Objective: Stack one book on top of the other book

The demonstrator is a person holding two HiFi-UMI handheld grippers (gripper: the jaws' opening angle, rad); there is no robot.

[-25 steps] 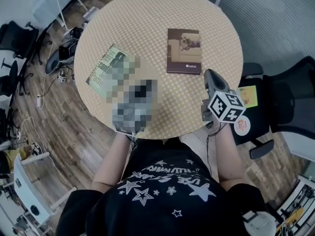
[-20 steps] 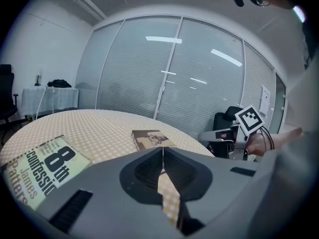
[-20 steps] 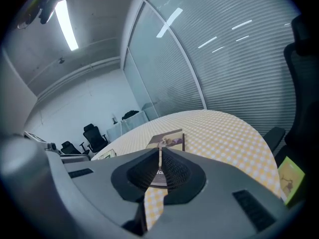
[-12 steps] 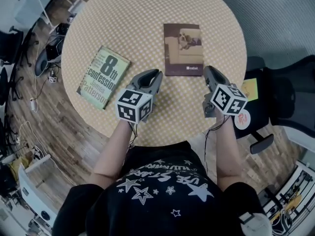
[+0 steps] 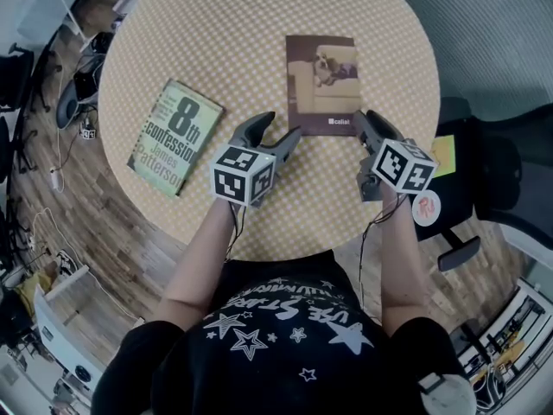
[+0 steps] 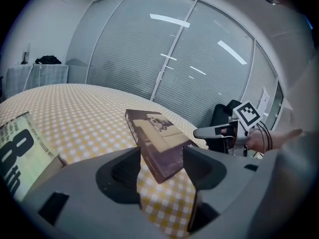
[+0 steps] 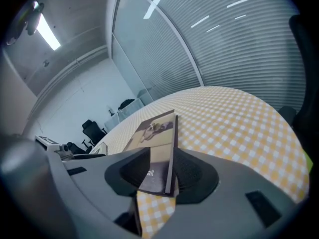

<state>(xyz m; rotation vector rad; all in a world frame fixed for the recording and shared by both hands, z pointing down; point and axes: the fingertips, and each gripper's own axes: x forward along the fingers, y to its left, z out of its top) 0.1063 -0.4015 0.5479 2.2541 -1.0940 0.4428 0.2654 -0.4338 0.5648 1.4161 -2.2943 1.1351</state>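
A brown book (image 5: pixel 321 83) with a sofa picture lies flat at the far middle of the round checked table (image 5: pixel 259 24). A green paperback (image 5: pixel 175 135) lies flat to its left, apart from it. My left gripper (image 5: pixel 281 126) hovers at the brown book's near left corner, its jaws opening wide with nothing between them. In the left gripper view the brown book (image 6: pixel 159 138) lies just ahead of the gripper (image 6: pixel 162 166). My right gripper (image 5: pixel 367 118) is at the near right corner, its jaws opening. In the right gripper view the brown book's (image 7: pixel 154 143) corner shows between the jaws of the gripper (image 7: pixel 162 176), unpressed.
A black office chair (image 5: pixel 510 171) stands off the table's right edge, with a yellow note (image 5: pixel 436 167) beside it. Cables and chairs lie on the wooden floor (image 5: pixel 52 180) to the left. Blinds cover the glass wall (image 6: pixel 164 54) beyond the table.
Both grippers have come forward and down toward the brown book's near edge. Their jaws, shut in the earlier frames, now stand apart, the left much wider.
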